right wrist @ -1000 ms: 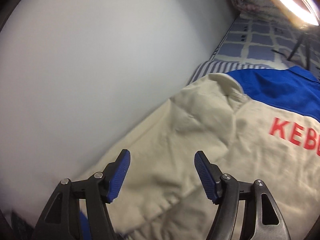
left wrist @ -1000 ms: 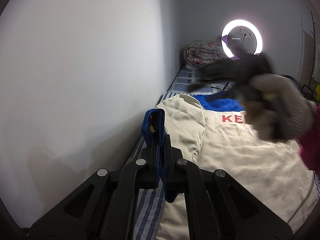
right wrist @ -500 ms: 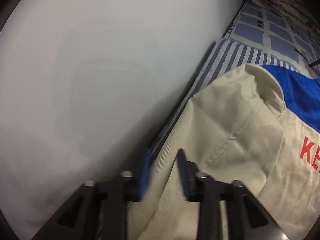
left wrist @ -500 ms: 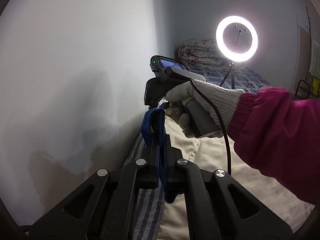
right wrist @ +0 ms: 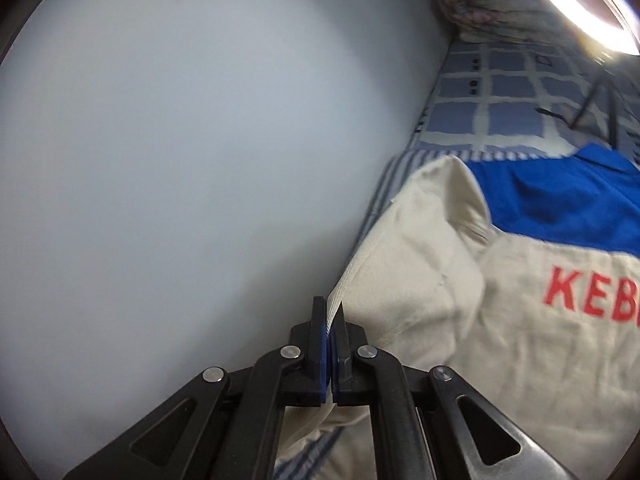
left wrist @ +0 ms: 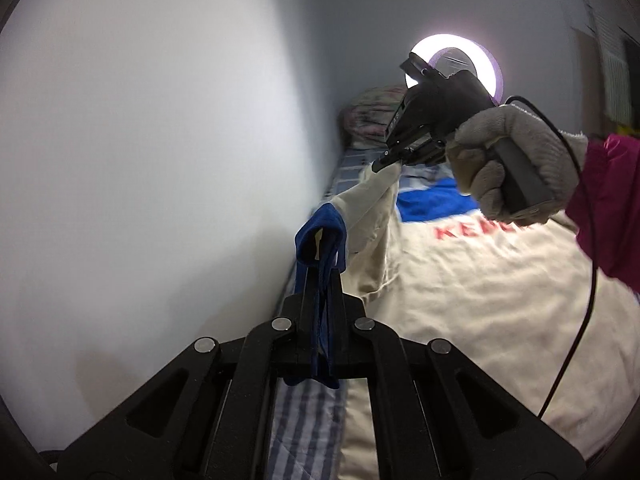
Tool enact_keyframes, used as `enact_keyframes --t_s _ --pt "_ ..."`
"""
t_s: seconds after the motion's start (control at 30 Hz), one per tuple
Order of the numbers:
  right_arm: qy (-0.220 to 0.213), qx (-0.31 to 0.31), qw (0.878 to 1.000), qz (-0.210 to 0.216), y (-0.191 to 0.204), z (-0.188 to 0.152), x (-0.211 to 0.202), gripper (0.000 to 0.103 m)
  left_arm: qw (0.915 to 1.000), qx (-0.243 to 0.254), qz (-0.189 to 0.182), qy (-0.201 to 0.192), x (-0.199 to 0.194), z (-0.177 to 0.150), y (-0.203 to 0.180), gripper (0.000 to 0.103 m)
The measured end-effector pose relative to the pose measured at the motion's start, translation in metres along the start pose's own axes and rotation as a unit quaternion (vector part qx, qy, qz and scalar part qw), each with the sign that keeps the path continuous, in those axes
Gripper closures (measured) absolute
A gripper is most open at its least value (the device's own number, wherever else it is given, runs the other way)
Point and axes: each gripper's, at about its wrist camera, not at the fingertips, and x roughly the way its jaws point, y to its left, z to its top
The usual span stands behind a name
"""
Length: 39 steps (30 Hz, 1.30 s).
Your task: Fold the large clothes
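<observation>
Jacket (left wrist: 480, 300), cream w/ a blue yoke and red letters "KEB…" on the back, lies spread on the bed (right wrist: 500, 92), its sleeve side close along the pale wall (left wrist: 160, 160). Left gripper (left wrist: 322, 268) has its jaws together, clamped on the blue cuff (left wrist: 320, 232) at the end of the sleeve (left wrist: 360, 208); cuff fabric bunches above the tips and more blue cloth hangs out below the fingers. Right gripper (right wrist: 330, 320) also has its jaws pressed together, clamped on a cream fold of the sleeve up nr the shoulder, cloth pinched thin between the blue pads. In the left wrist view that right gripper (left wrist: 390, 158) sits raised above the bed, held by a hand in a knit glove (left wrist: 516, 160) w/ a pink cuff behind it, and the sleeve runs taut between the 2 grippers, lifted off the sheet. A black cable (left wrist: 580, 320) drops from the handle across the jacket back. Bedding is striped by the wall, blue check further up. At the head of the bed a rolled floral quilt (right wrist: 480, 4) sits against the wall, w/ a lit ring light (left wrist: 460, 64) just beside it on a tripod. No containers are in view, nothing boxed or bagged. Jacket body itself stays flat, only lightly wrinkled.
</observation>
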Motion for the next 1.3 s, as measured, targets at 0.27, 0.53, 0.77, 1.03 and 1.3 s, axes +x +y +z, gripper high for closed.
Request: enact_keyframes --t_s 0.27,0.53,0.77,1.03,1.3 --pt "-0.003 0.067 0.997 -0.023 -0.101 -0.092 -0.051 0.103 0.9883 0.104 -0.107 0.034 -0.03 -0.035 -0.092 0.102" --pt "0.073 0.067 0.989 -0.113 -0.148 -0.149 -0.04 0.086 0.9656 0.085 -0.222 0.105 -0.06 -0.062 -0.112 0.092" --pt "0.103 0.004 0.987 -0.126 -0.142 -0.192 -0.064 0.063 0.9475 -0.107 -0.235 0.189 -0.034 -0.079 -0.047 0.054" --pt "0.135 0.028 0.987 -0.08 -0.146 -0.277 -0.064 0.047 0.8613 -0.284 -0.285 0.31 0.043 -0.12 -0.04 0.054" --pt "0.14 0.067 0.987 -0.031 -0.15 -0.305 -0.059 0.077 0.8066 -0.358 -0.289 0.372 0.083 -0.158 -0.062 0.099"
